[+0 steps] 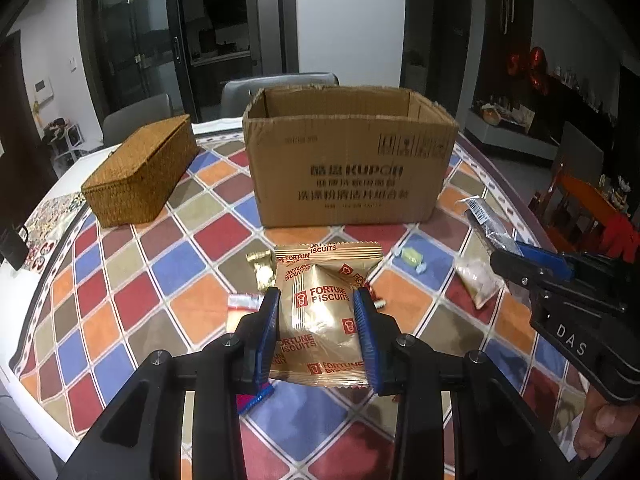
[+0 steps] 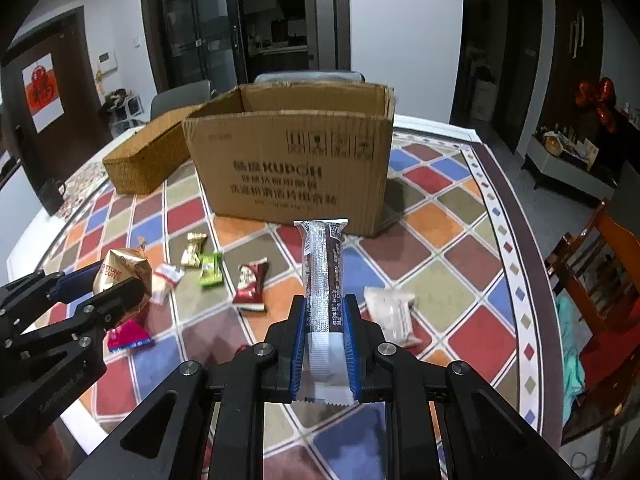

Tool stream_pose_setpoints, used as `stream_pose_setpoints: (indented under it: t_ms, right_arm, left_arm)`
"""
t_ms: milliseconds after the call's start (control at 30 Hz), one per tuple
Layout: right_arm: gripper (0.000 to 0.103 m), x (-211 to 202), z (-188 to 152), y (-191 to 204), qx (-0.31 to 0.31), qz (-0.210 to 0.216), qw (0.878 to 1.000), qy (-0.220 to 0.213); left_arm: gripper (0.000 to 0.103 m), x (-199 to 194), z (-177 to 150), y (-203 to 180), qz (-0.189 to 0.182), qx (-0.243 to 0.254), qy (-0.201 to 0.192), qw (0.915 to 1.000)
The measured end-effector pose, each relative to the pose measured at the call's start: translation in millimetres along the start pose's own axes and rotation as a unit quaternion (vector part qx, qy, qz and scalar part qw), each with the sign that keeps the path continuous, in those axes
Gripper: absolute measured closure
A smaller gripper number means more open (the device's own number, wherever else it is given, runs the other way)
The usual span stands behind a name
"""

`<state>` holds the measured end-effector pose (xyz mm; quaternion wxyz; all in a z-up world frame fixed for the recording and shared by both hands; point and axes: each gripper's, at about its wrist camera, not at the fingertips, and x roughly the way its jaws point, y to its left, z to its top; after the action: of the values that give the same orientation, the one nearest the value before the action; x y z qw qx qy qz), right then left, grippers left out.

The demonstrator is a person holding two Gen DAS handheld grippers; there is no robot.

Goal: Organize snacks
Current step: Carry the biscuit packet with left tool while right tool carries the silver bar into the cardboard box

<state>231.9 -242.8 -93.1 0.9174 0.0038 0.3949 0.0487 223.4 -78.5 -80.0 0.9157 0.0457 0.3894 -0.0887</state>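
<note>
Gold foil marks the Fortune Biscuits packet (image 1: 320, 320), which is clamped between the blue pads of the left gripper (image 1: 316, 300) and held clear of the table (image 1: 192, 268). A long brown-and-silver snack bar (image 2: 324, 280) is pinched near its lower end by the right gripper (image 2: 324, 320), whose jaws are closed tight on it, so that the bar stands up in front of the camera.

Little of the task can be judged as done. The cardboard box (image 1: 348, 168) stands open at the far side of the table, but its inside is not shown, so whether anything has been placed there cannot be told. A woven basket (image 1: 140, 176) sits beside it, its lid closed. Several snacks are left loose on the chequered cloth: a small gold candy (image 2: 194, 250), a green wrapper (image 2: 211, 268), a dark red packet (image 2: 251, 286), a white pouch (image 2: 390, 316), a pink-red packet (image 2: 128, 336) and a small pale wrapped sweet (image 1: 412, 258).

Both held items are carried short of the box, which lies ahead of each gripper and well apart from it. The box is taken to be the likely destination, and most of the sorting appears to remain.
</note>
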Motion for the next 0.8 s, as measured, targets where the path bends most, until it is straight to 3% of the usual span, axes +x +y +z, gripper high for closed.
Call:
stream_pose_setpoints:
  t_ms: [800]
  right_arm:
    - [0.084,-11,87,-1,0.005,0.001,0.998,-0.061]
  left_arm:
    - [0.067,3,97,15,0.005,-0.007,-0.058,0.9983]
